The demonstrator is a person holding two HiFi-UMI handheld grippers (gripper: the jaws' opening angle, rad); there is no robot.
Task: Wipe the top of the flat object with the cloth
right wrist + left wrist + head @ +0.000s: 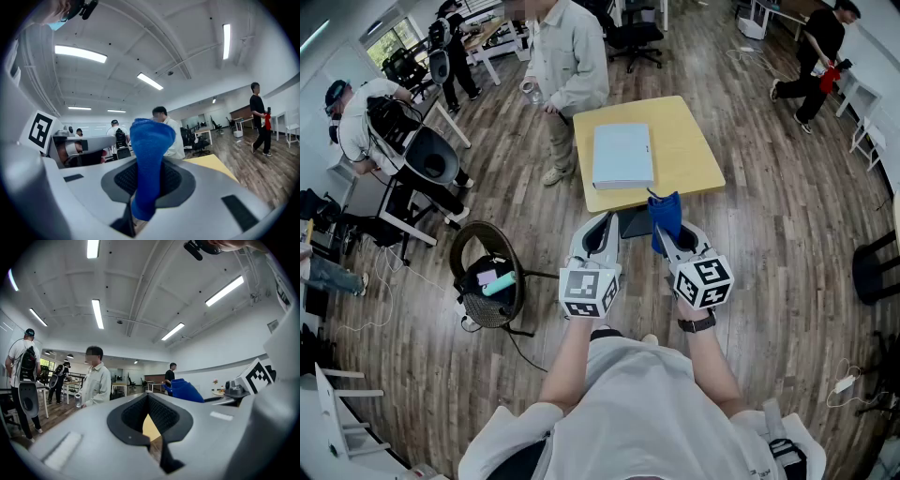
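Pinching a blue cloth (149,154) between its ribbed black pads, the right gripper (145,187) has its jaws closed on the fabric. The cloth has a fine knit weave. It stands up past the jaw tips in a rounded fold, and a short end hangs behind them.

The left gripper (150,423) has its jaws drawn nearly together. Only a thin slit is left between the textured pads, and nothing is in it.

From the head view, both grippers are smooth grey shells with marker cubes, held side by side. The flat object (622,156) lies ahead of both sets of jaws, well apart from them. It is a pale, smooth rectangle with squared corners, resting on a yellow table (689,141) with rounded corners. The table's near edge sits just beyond the jaw tips, and wood-plank floor (769,234) lies below.
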